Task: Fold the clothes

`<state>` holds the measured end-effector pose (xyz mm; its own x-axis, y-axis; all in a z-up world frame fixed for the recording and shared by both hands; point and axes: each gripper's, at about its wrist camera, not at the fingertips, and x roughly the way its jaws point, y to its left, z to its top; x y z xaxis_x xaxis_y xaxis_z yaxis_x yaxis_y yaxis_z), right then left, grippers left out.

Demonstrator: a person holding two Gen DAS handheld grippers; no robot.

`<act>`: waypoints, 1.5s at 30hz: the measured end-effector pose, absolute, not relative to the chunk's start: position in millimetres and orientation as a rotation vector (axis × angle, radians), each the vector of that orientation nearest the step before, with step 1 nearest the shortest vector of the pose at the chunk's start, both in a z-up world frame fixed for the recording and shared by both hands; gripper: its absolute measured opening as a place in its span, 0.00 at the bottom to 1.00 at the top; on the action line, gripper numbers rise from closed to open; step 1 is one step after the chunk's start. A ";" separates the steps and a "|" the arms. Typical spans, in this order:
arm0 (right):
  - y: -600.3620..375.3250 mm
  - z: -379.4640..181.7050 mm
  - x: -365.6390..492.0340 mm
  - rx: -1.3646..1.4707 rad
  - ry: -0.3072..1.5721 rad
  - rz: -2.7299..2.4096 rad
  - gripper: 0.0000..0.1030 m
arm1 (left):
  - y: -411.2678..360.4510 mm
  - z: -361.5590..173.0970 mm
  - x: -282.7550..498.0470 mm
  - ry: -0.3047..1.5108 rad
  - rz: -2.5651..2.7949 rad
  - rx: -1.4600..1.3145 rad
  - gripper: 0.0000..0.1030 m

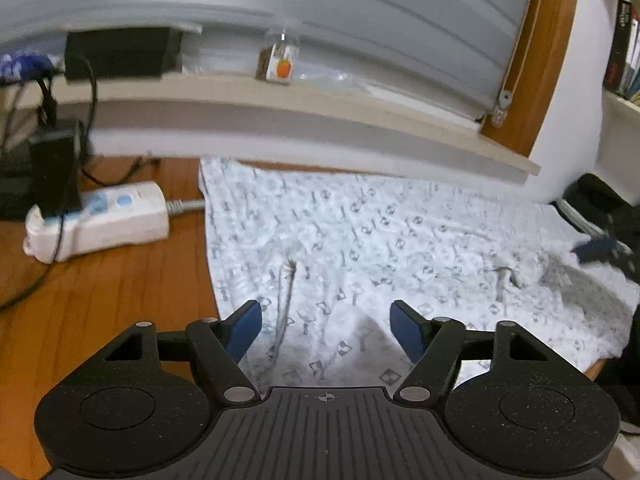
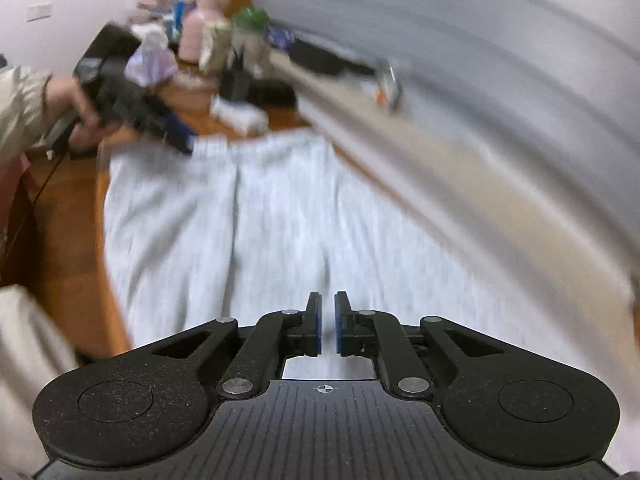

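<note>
Our left gripper (image 1: pixel 326 326) hovering low with fingers spread wide over the patterned trousers (image 1: pixel 380 248) lying flat on the wooden table (image 1: pixel 120 300), our right gripper (image 2: pixel 328 322) level above the cloth, pads nearly together, pinching nothing.

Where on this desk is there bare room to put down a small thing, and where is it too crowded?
Bare wood shows on the desk between the power strip and the left edge of the patterned garment, in front of the left tool. Behind the strip, black cables and boxes crowd it. The garment covers the rest.
</note>
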<state>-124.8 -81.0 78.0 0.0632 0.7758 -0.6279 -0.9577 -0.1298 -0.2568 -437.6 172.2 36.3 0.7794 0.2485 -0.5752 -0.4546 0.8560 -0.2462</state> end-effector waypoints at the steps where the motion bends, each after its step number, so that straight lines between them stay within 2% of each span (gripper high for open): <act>1: -92.7 72.0 -119.8 -0.757 0.342 1.521 0.13 | 173.7 34.5 -435.8 0.566 0.392 -0.395 0.64; 3: -115.4 61.0 -110.9 -0.721 0.412 1.519 0.16 | 175.7 31.1 -433.5 0.577 0.402 -0.400 0.52; 5: -133.4 51.4 -108.8 -0.691 0.464 1.523 0.19 | 177.5 29.0 -432.0 0.578 0.409 -0.396 0.50; 9: -156.4 39.8 -113.9 -0.633 0.523 1.543 0.26 | 176.3 29.5 -428.1 0.576 0.416 -0.363 0.51; 11: -161.1 37.6 -119.8 -0.611 0.537 1.566 0.27 | 174.9 31.1 -424.2 0.581 0.422 -0.343 0.59; 14: -160.8 36.7 -131.8 -0.615 0.531 1.584 0.28 | 173.2 31.6 -417.9 0.592 0.424 -0.321 0.58; 16: -159.2 36.4 -139.2 -0.623 0.525 1.596 0.29 | 170.9 29.5 -414.7 0.608 0.440 -0.298 0.49; 19: -156.0 36.1 -148.1 -0.646 0.519 1.610 0.31 | 168.1 26.7 -411.7 0.629 0.457 -0.269 0.27; 23: -160.5 32.9 -155.6 -0.685 0.516 1.614 0.32 | 167.8 26.9 -415.5 0.624 0.453 -0.263 0.19; 25: -164.2 29.6 -153.0 -0.688 0.526 1.604 0.29 | 166.6 28.5 -417.4 0.616 0.452 -0.254 0.18; 26: -165.8 28.7 -148.8 -0.669 0.536 1.603 0.25 | 166.1 29.4 -418.0 0.614 0.448 -0.249 0.18; 27: -167.5 27.9 -144.5 -0.649 0.547 1.601 0.05 | 165.7 30.2 -418.6 0.610 0.449 -0.244 0.18; 35: -179.5 60.6 -125.9 -0.509 0.423 1.521 0.05 | 161.3 44.1 -434.3 0.501 0.463 -0.242 0.17; 38: -173.1 58.6 -121.0 -0.529 0.492 1.543 0.06 | 160.0 44.9 -438.9 0.473 0.461 -0.237 0.17; 43: -164.5 39.7 -126.2 -0.501 0.556 1.577 0.18 | 157.4 51.1 -448.2 0.398 0.440 -0.232 0.17; 45: -155.7 41.1 -128.6 -0.463 0.552 1.594 0.19 | 156.8 53.6 -451.3 0.375 0.435 -0.230 0.17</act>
<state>-128.6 -155.7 41.1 -0.0949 0.7984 -0.5946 -0.9951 -0.0602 0.0779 -451.3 156.8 53.6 0.8403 0.3660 -0.4000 -0.4496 0.8827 -0.1367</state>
